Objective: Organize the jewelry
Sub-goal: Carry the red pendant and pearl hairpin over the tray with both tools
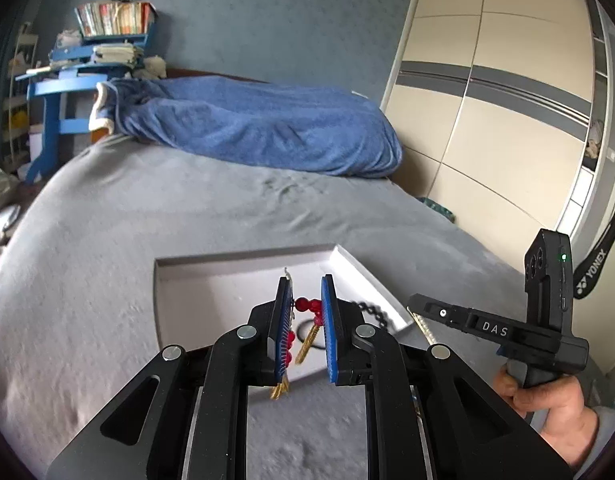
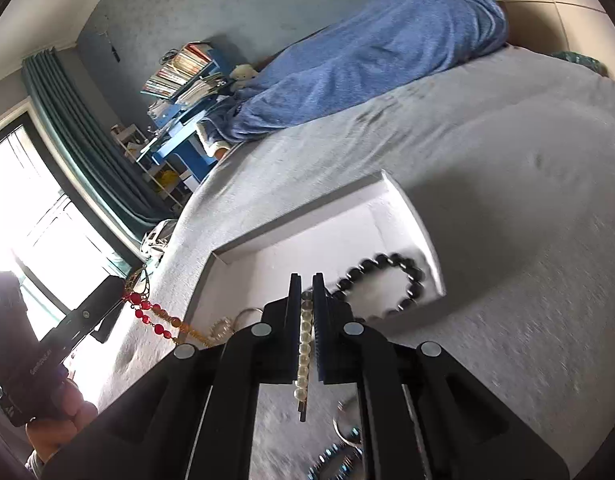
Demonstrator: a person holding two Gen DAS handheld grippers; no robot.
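Observation:
My left gripper (image 1: 307, 284) is shut on a red-bead earring (image 1: 307, 304) with gold dangles, held over the near end of a shallow white box (image 1: 243, 258) on the bed. In the right wrist view the earring (image 2: 147, 312) hangs from the left gripper (image 2: 119, 300) at the left. My right gripper (image 2: 307, 280) is shut on a pearl hair pin (image 2: 304, 344), whose length lies between the pads above the box's (image 2: 299, 216) near edge. A black bead bracelet (image 2: 391, 284) lies inside the box. The right gripper (image 1: 419, 304) reaches in from the right, held by a hand.
The box sits on a grey bedspread (image 1: 147, 200) with a blue blanket (image 1: 259, 128) bunched at the far end. A blue-beaded piece (image 2: 335, 460) and a ring (image 2: 343, 420) lie on the bed under the right gripper. A wardrobe (image 1: 499, 100) stands at the right.

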